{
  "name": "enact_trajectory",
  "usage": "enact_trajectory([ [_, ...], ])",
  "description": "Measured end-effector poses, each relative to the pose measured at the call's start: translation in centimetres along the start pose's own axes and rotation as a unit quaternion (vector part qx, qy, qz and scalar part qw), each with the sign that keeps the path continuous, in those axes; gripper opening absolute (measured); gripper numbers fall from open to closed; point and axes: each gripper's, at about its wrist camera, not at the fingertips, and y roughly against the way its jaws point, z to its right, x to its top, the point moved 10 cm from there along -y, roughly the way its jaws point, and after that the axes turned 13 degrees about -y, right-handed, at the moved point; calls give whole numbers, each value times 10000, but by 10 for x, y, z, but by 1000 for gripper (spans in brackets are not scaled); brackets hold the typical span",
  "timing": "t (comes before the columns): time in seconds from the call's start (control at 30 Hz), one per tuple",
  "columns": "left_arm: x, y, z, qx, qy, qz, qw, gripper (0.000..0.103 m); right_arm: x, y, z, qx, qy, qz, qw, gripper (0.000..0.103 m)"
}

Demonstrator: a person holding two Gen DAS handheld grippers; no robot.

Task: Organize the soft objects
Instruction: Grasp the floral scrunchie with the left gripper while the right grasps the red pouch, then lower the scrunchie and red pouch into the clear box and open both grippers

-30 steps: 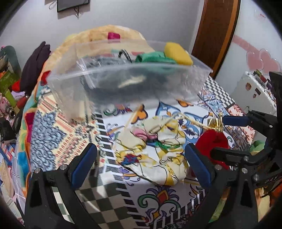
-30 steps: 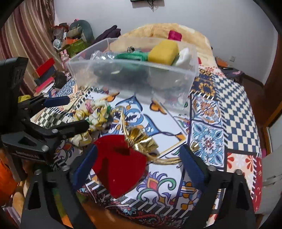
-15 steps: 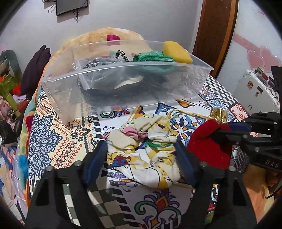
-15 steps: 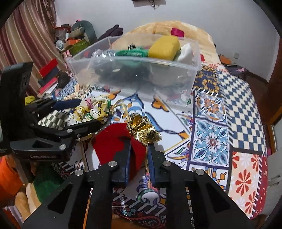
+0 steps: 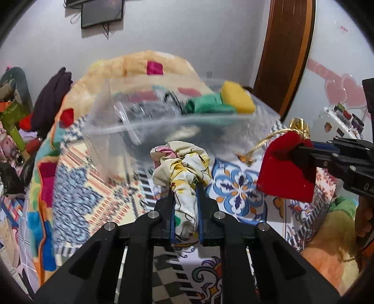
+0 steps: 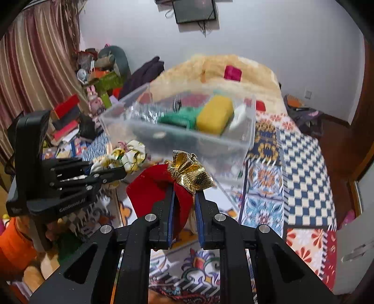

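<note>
Two grippers are up off the bed, each clamped on something soft. The left gripper has its blue pads pressed on a floral scrunchie, most of which bunches out above the fingertips. The right gripper pinches a red pouch just below its gold frill; in the left view the pouch's gold cord trails away toward the bin. Both items hang above the patterned bedspread, touching nothing but the pads.

Straight ahead of both sits a clear bin, its near wall facing the grippers and its rim about level with the held things. Inside it a yellow sponge lies against a green cloth, with something dark lower down that I can't make out through the blurred plastic. The bin's wall stands between the grippers and its contents.

Beyond the bin a tan fleece blanket is heaped at the head of the bed, with a pink square on it. Dark clothing lies beside the heap. To the left, by a striped curtain, there is a clutter of boxes and toys. A dark screen hangs on the wall, and a brown door frame stands to the right.
</note>
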Motion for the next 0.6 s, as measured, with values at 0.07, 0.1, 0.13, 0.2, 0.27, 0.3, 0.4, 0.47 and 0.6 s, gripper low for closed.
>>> enact_trajectory([
  [0.07,8,10,-6,51,19,137,9999,13,11,3,-3,9,29,119,9999,14],
  [0.1,12,14,-9,76,26,201,9998,13,18,5,-5,13,45,205,9998,14],
  [0.13,17,19,-12,100,37,271,9996,13,24,6,-6,24,50,271,9996,14],
  [0.2,28,30,-19,171,35,435,9989,13,38,10,-10,53,57,436,9990,14],
  [0.27,39,38,-24,297,5,573,9979,13,51,12,-13,84,57,577,9983,14],
  [0.3,44,40,-26,351,-1,638,9973,13,56,13,-14,100,64,642,9979,14],
  [0.4,59,47,-33,442,28,813,9957,13,75,15,-21,133,94,868,9961,14],
  [0.47,70,50,-40,504,40,929,9944,13,86,14,-25,144,91,979,9950,14],
  [0.6,88,52,-46,561,65,1076,9926,13,104,9,-32,168,77,1130,9934,14],
])
